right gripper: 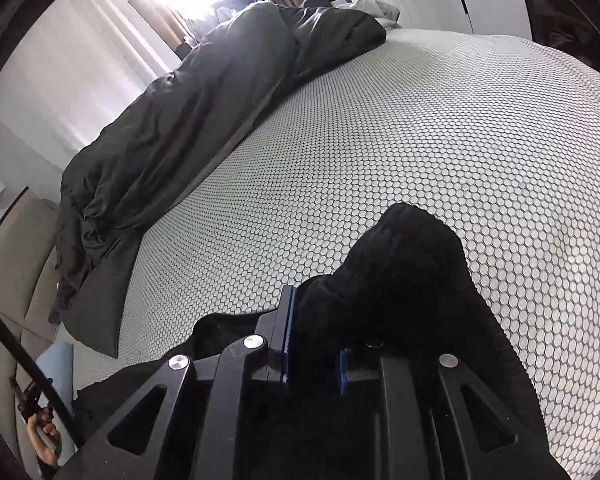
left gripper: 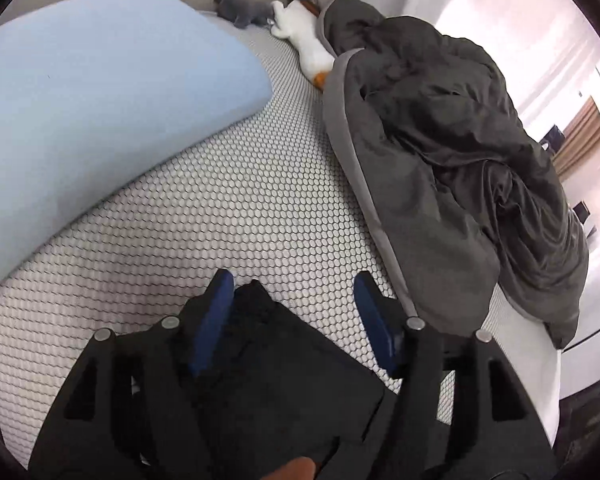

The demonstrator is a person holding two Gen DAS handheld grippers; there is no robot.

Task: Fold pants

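Observation:
The black pants [left gripper: 276,364] lie on the honeycomb-patterned mattress [left gripper: 240,200], and one corner of them pokes up between the fingers of my left gripper [left gripper: 294,284]. That gripper stands open, its blue pads [left gripper: 214,320] wide apart and not pressing the cloth. In the right wrist view a bunched fold of the pants [right gripper: 404,264] sticks up past my right gripper [right gripper: 316,328]. Its jaws are narrow and the cloth fills the gap between the blue pads [right gripper: 287,332]. The right finger is partly hidden under the cloth.
A light blue pillow [left gripper: 100,100] lies to the left. A dark grey duvet [left gripper: 440,160] [right gripper: 180,120] is heaped along the bed's far side. A white plush toy [left gripper: 304,40] and a grey plush toy [left gripper: 244,12] sit by the headboard. A hand [right gripper: 44,440] shows at lower left.

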